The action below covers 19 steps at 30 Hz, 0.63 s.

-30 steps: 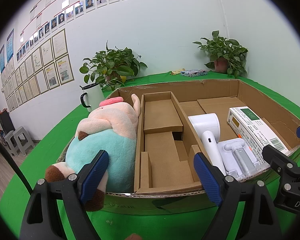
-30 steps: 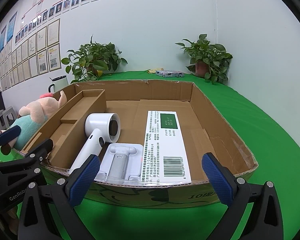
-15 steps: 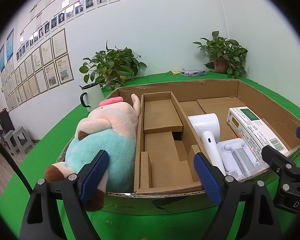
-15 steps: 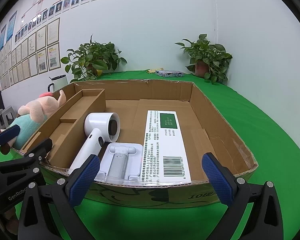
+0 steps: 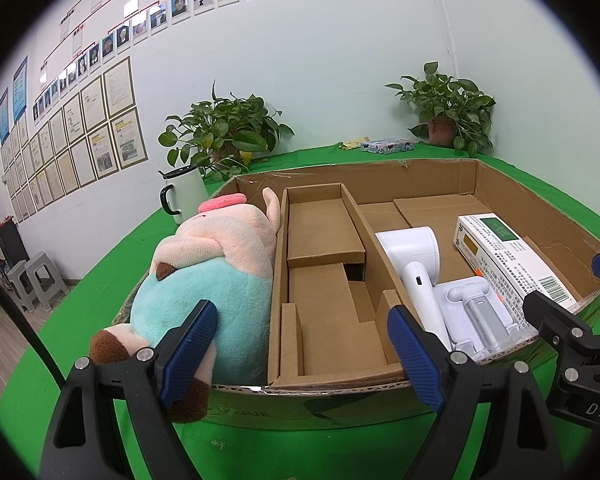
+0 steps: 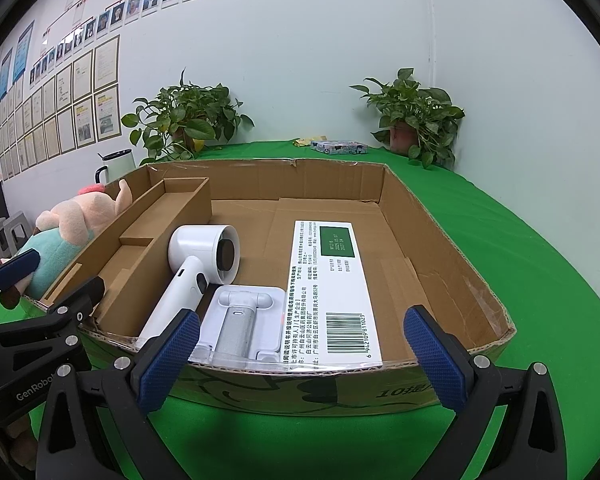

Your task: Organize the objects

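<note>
A shallow cardboard box [image 5: 340, 396] [image 6: 452, 248] sits on the green table. In it lie a pink and teal plush toy [image 5: 216, 280] [image 6: 72, 228] at the left, a cardboard insert [image 5: 324, 272] [image 6: 140, 256], a white hair dryer [image 5: 416, 264] [image 6: 192, 276], a white phone stand [image 5: 476, 316] [image 6: 244, 320] and a white medicine carton [image 5: 508, 256] [image 6: 332, 288]. My left gripper [image 5: 300, 356] is open and empty just before the box's near wall. My right gripper [image 6: 300, 360] is open and empty, also at the near wall.
A white mug with a black handle [image 5: 184, 196] [image 6: 116, 164] stands behind the box at the left. Two potted plants [image 5: 224, 136] [image 6: 416, 116] and a small flat packet [image 5: 386, 146] [image 6: 338, 147] stand at the table's far edge by the wall.
</note>
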Motion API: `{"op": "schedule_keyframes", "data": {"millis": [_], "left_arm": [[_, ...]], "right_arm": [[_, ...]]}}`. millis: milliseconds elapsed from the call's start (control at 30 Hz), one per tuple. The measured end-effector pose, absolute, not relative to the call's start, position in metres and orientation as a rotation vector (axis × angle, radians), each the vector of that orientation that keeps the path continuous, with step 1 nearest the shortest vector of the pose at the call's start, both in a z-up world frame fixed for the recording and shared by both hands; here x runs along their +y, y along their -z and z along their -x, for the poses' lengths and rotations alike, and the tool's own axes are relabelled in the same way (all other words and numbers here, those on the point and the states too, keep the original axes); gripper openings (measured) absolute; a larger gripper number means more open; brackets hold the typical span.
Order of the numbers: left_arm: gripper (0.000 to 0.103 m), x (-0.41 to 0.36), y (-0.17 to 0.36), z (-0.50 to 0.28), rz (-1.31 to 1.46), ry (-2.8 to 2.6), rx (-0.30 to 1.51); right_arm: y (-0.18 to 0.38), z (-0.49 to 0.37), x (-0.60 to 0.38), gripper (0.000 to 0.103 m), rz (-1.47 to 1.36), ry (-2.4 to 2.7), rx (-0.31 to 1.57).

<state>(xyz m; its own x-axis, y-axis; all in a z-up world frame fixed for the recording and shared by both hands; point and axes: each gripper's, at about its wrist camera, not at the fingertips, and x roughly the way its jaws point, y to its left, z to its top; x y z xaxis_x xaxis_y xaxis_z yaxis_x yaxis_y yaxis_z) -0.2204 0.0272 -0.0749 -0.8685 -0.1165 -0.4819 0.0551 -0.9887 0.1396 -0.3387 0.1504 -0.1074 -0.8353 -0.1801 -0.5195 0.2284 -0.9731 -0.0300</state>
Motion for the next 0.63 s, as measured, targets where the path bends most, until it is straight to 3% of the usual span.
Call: {"op": "schedule_keyframes", "data": {"millis": [633], "left_arm": [[0.087, 0.0282, 0.0745, 0.2205, -0.774, 2.948, -0.189]], "right_arm": [[0.1077, 0.3388, 0.1499, 0.103, -0.784, 2.818, 0.133]]}}
